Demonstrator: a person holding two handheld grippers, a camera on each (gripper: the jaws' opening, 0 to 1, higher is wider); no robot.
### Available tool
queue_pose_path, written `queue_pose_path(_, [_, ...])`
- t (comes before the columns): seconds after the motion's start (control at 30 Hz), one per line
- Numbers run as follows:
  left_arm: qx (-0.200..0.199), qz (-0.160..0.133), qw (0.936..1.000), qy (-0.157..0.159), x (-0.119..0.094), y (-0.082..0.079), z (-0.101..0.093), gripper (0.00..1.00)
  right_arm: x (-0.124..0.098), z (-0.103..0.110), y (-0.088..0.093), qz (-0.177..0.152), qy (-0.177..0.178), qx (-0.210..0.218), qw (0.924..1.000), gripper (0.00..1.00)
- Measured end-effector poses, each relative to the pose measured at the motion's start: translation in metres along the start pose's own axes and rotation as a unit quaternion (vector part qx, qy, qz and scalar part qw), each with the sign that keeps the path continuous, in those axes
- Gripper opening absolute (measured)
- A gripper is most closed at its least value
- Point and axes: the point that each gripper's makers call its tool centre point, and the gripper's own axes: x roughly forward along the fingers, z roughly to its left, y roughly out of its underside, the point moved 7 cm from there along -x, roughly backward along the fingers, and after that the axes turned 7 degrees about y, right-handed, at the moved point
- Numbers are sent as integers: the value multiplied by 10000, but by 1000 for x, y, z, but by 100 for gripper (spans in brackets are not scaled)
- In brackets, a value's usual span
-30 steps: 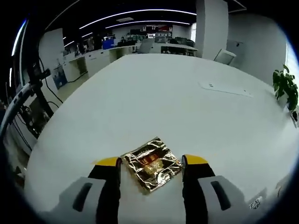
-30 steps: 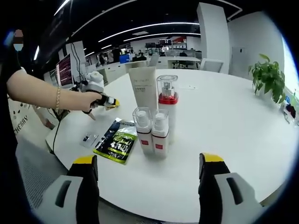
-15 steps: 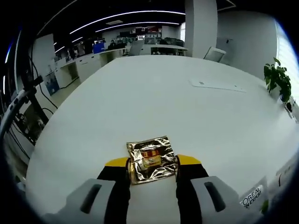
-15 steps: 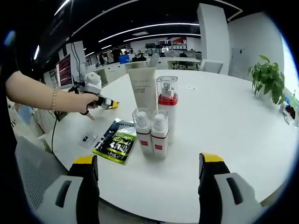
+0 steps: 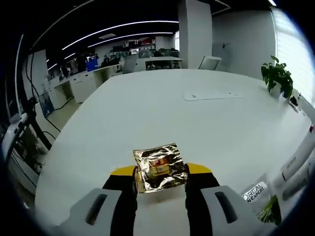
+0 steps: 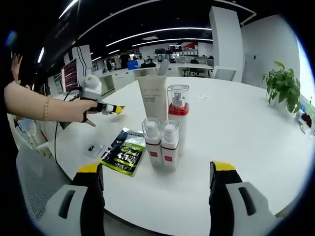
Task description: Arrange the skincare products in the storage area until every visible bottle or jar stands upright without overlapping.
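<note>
My left gripper (image 5: 160, 170) is shut on a gold foil sachet (image 5: 159, 167) and holds it above the white table (image 5: 162, 108). In the right gripper view that same gripper (image 6: 114, 108) hangs at the left, held by a person's hand. Near the table's middle stand a white tube (image 6: 152, 95), a tall pump bottle with a red collar (image 6: 177, 114) and two small pump bottles (image 6: 162, 142), all upright and close together. A black-and-green sachet (image 6: 124, 150) lies flat to their left. My right gripper (image 6: 156, 172) is open, short of the bottles, with nothing between its jaws.
A small clear packet (image 6: 93, 147) lies near the table's left edge. A potted plant (image 6: 284, 84) stands at the far right. A flat power panel (image 5: 212, 96) is set into the tabletop. Desks, monitors and chairs fill the office behind.
My left gripper closed on the gold foil sachet and lifted it off the table, swinging right so the bottles' edge comes into its view. My right gripper stayed open and still.
</note>
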Motion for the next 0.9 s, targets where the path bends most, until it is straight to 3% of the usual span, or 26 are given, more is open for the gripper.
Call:
queue_pose_path(0.17, [108,-154,9998,89,-11,-1,2,33,-1,1,-2,-117,-31,5,9999,88])
queue_pose_path(0.7, [495,-749,9950,447,-76,-15,-13,33,-11,8,-16,-506,-271,-185,9982,87])
queue_pose_path(0.9, [595,-989,9914,621,-101,-19,-17,33,-23,14,-36,-812,-389,-260,9956,84])
